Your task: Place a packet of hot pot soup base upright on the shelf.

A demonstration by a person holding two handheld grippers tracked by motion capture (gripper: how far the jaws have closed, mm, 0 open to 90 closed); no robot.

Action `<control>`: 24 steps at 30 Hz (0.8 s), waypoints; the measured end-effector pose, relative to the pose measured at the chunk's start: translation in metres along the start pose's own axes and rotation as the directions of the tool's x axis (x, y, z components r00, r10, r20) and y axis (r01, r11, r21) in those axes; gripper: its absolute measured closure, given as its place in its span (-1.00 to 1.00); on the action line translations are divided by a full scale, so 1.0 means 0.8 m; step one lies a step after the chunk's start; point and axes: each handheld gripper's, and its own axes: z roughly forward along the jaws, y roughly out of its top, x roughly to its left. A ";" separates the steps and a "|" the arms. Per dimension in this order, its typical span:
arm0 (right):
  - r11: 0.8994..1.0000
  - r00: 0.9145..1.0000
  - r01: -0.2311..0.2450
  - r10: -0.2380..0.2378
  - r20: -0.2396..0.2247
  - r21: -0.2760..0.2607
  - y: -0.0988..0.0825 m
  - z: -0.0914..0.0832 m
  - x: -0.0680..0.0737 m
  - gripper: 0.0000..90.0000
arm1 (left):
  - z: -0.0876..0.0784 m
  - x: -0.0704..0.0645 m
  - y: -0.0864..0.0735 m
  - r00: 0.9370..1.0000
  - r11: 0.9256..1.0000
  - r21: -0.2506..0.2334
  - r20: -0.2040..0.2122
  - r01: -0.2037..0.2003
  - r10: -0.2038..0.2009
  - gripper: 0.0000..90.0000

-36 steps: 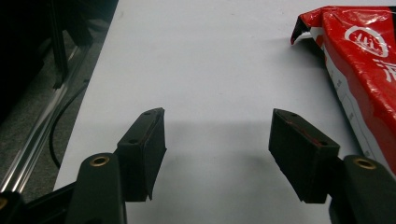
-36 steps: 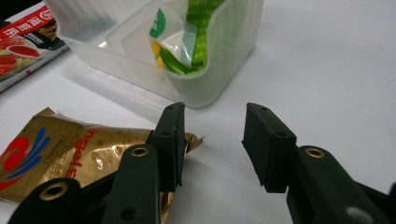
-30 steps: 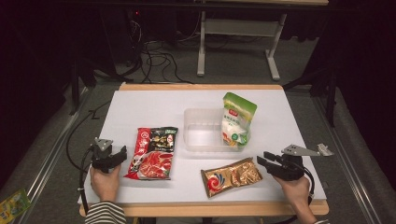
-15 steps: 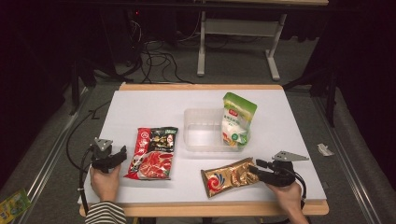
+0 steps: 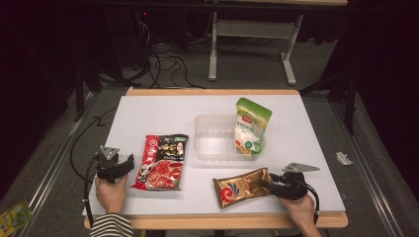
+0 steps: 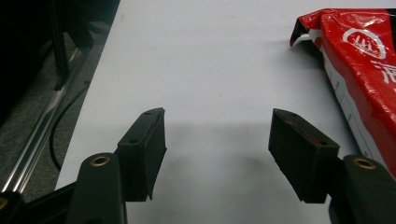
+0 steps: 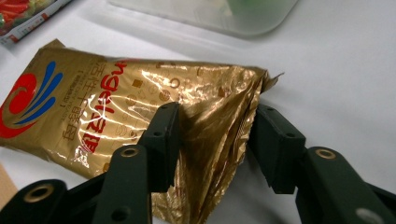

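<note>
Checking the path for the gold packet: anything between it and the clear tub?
Nothing visible. The gold packet sits between the right gripper jaws, and bare table separates it from the clear tub, where a green pouch leans at the right end.

Three sealed food packets on one white worktop [image 5: 148, 118]: one gold foil packet [image 5: 241, 187], one red and black packet [image 5: 162, 161], one green and white pouch [image 5: 250, 126]. One clear plastic tray [image 5: 211, 138], with just the green and white pouch standing in it, so two packets lying flat outside and one inside. Two handheld tools: one left tool [image 5: 129, 163], one right tool [image 5: 265, 183], each with two black jaws, making four jaws altogether. Two hands, one per tool. One striped sleeve [image 5: 111, 226]. One small scrap of paper [image 5: 344, 158] on the floor. One further packet [image 5: 14, 217] at the floor's edge.
</note>
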 end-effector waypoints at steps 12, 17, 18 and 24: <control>0.999 0.999 0.033 -0.033 -0.031 0.011 -0.004 -0.003 0.005 0.81 | 0.000 0.000 0.000 1.000 1.000 -0.002 -0.001 -0.001 0.001 -0.18; 0.999 0.999 0.034 -0.033 -0.032 0.009 -0.006 -0.006 0.004 0.94 | 0.000 0.000 0.000 1.000 1.000 -0.003 -0.005 0.001 -0.001 -0.18; 1.000 0.999 0.017 -0.017 -0.046 0.000 -0.006 -0.007 0.001 0.95 | 0.000 0.000 0.000 1.000 1.000 -0.002 -0.003 0.000 0.000 -0.18; 1.000 0.998 -0.009 0.007 -0.061 -0.028 -0.007 -0.009 0.001 1.00 | 0.000 0.000 0.000 1.000 1.000 -0.003 -0.003 0.006 -0.006 -0.18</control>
